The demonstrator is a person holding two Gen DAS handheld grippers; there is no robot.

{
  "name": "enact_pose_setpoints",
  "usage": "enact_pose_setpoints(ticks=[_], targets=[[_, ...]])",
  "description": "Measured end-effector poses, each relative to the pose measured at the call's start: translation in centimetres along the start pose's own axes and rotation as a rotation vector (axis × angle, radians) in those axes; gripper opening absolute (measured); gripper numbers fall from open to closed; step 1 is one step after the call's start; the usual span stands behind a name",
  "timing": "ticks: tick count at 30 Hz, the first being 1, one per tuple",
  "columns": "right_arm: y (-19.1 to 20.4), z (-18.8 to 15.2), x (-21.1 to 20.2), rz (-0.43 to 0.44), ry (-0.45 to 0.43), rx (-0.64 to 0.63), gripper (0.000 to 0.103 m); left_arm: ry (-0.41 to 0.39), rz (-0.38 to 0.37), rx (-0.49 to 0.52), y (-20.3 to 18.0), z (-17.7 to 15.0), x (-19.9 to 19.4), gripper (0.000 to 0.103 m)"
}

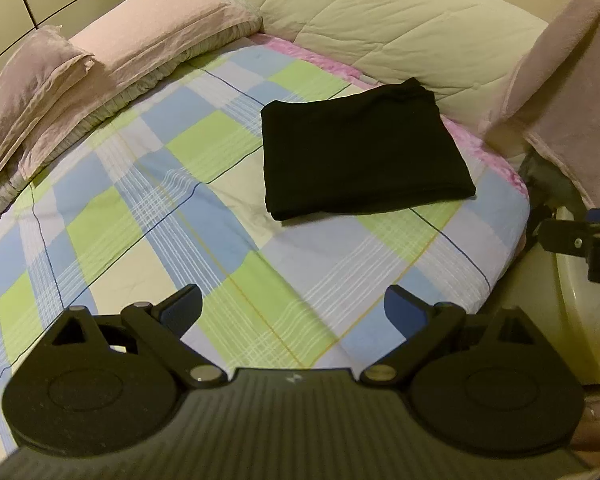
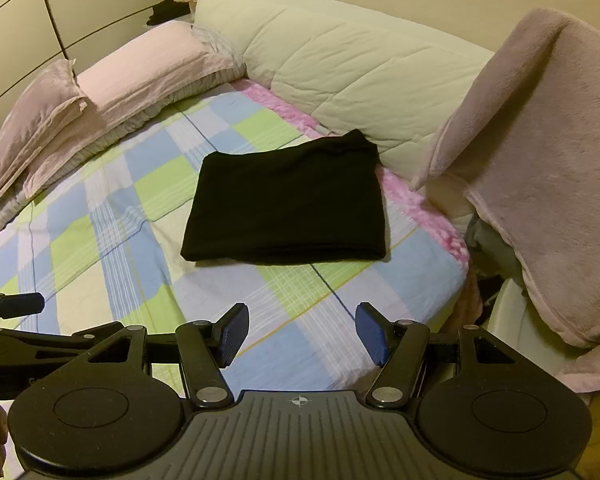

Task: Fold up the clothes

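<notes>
A black garment lies folded into a flat rectangle on the checked bedsheet, close to the bed's far right side. My left gripper hovers over the sheet well short of the garment, open, with nothing between its blue pads. My right gripper also hangs open and empty above the sheet, in front of the garment's near edge. The right gripper's tip shows at the right edge of the left wrist view, and the left gripper's finger at the left edge of the right wrist view.
Pink pillows lie at the head on the left. A cream quilt is rolled along the far side. A pink blanket hangs over something at the right, past the mattress edge. Wardrobe doors stand behind the pillows.
</notes>
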State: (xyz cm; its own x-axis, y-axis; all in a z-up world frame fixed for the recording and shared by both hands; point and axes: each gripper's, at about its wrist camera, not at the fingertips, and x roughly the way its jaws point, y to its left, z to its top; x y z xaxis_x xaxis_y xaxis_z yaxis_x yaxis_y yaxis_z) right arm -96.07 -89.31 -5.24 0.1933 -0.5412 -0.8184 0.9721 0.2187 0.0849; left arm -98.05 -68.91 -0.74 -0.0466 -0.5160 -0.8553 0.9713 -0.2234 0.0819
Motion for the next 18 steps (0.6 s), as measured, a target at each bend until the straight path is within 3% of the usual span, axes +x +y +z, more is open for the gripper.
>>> enact_pose_setpoints(ticks=[18], targets=[[-0.2, 0.5, 1.3, 0.007, 0.019, -0.014, 0.063, 0.009, 0.007, -0.007, -0.3, 0.3, 0.9, 0.096]])
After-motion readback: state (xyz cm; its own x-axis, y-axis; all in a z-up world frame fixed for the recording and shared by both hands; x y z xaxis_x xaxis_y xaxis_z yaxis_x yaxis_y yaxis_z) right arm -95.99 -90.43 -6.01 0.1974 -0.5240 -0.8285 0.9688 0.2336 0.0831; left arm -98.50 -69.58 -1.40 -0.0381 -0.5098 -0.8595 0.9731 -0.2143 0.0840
